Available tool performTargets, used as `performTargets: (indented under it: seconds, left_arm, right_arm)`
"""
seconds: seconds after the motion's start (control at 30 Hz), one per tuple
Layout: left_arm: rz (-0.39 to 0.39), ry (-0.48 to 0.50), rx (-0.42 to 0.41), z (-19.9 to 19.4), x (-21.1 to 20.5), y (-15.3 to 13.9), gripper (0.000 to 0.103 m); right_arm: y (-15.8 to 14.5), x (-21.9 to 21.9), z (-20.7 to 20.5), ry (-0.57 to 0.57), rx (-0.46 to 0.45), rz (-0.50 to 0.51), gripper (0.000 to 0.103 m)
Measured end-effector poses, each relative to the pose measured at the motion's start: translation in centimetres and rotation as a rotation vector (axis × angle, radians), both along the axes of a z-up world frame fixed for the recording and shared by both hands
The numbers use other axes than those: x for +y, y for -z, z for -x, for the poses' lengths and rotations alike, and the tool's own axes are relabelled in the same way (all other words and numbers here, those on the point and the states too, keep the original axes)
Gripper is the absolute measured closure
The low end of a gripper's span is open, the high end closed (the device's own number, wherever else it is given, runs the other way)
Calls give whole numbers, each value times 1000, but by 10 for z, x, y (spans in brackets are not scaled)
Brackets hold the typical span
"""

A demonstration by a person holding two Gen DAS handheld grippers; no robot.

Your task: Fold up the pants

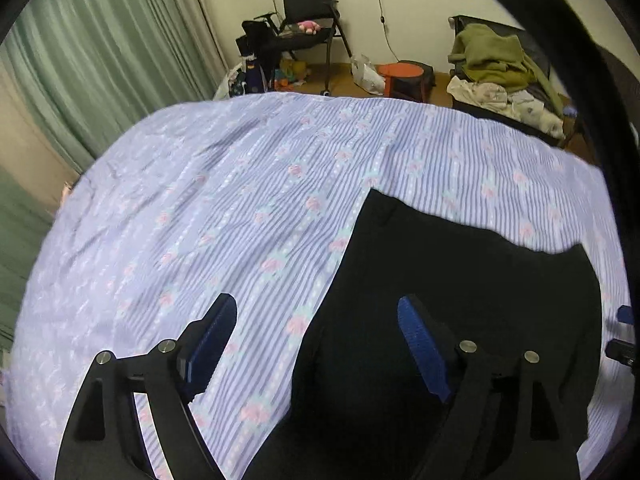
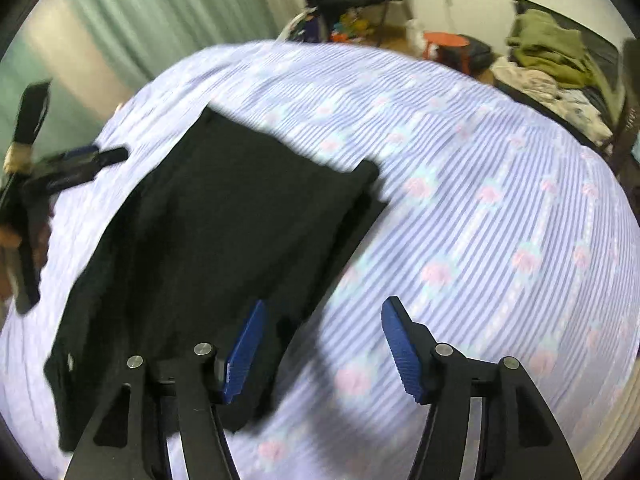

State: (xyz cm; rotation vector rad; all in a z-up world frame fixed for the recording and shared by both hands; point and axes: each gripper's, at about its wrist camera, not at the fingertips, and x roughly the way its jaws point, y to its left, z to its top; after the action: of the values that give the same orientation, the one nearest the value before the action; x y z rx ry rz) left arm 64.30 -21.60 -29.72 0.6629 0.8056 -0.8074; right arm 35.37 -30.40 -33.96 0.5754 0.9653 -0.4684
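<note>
Black pants (image 1: 460,300) lie flat on a bed with a lilac striped cover (image 1: 220,200). In the right wrist view the pants (image 2: 224,232) look folded into a broad rectangle. My left gripper (image 1: 316,312) is open and empty above the pants' left edge, one finger over the cover, one over the pants. My right gripper (image 2: 320,320) is open and empty above the pants' near right edge. The left gripper also shows in the right wrist view (image 2: 80,164) at the far left.
Green curtains (image 1: 100,60) hang to the left of the bed. Beyond the bed stand a black chair (image 1: 312,20), a red stool (image 1: 404,76) and a bench piled with clothes (image 1: 504,68). The cover (image 2: 500,220) stretches wide to the right of the pants.
</note>
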Motion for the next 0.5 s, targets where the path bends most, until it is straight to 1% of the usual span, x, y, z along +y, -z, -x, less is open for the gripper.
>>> performTargets:
  seconds: [0.03, 0.07, 0.1, 0.13, 0.17, 0.2, 0.3, 0.33, 0.37, 0.4, 0.43, 0.47, 0.5]
  left_arm:
    - [-6, -3, 12, -9, -4, 6, 23]
    - [-9, -9, 32, -17, -9, 12, 27]
    - [-12, -17, 58, -17, -14, 18, 29]
    - [-17, -27, 91, -16, -9, 24, 34]
    - [-22, -28, 124, -20, -13, 33, 38]
    - [-30, -23, 144, -19, -18, 39, 38]
    - [-78, -10, 153, -21, -26, 52, 38]
    - [-89, -6, 167, -22, -29, 57, 38]
    - [-97, -6, 185, -23, -32, 62, 39]
    - [-101, -6, 202, -24, -34, 66, 42]
    - [-93, -5, 214, -24, -29, 64, 60]
    - [-83, -12, 227, -24, -29, 62, 85]
    - [-77, -28, 228, -27, -30, 60, 97]
  right_arm:
    - [2, -8, -5, 20, -3, -7, 43]
    - [6, -17, -8, 51, -15, -21, 45]
    - [7, -20, -11, 64, -22, -25, 50]
    - [9, -25, -10, 76, -25, -27, 51]
    - [11, -25, -14, 81, -26, -28, 51]
    - [13, -25, -18, 89, -23, -26, 51]
    - [20, -32, -13, 115, -20, -40, 51]
    - [22, -34, -13, 128, -16, -51, 51]
    - [23, -32, -10, 135, -14, -61, 51]
    - [24, -30, -10, 139, -11, -71, 51]
    - [25, -30, -11, 141, -13, -78, 51]
    - [25, -29, -10, 141, -12, -75, 51]
    - [26, -29, -10, 141, -8, -70, 51]
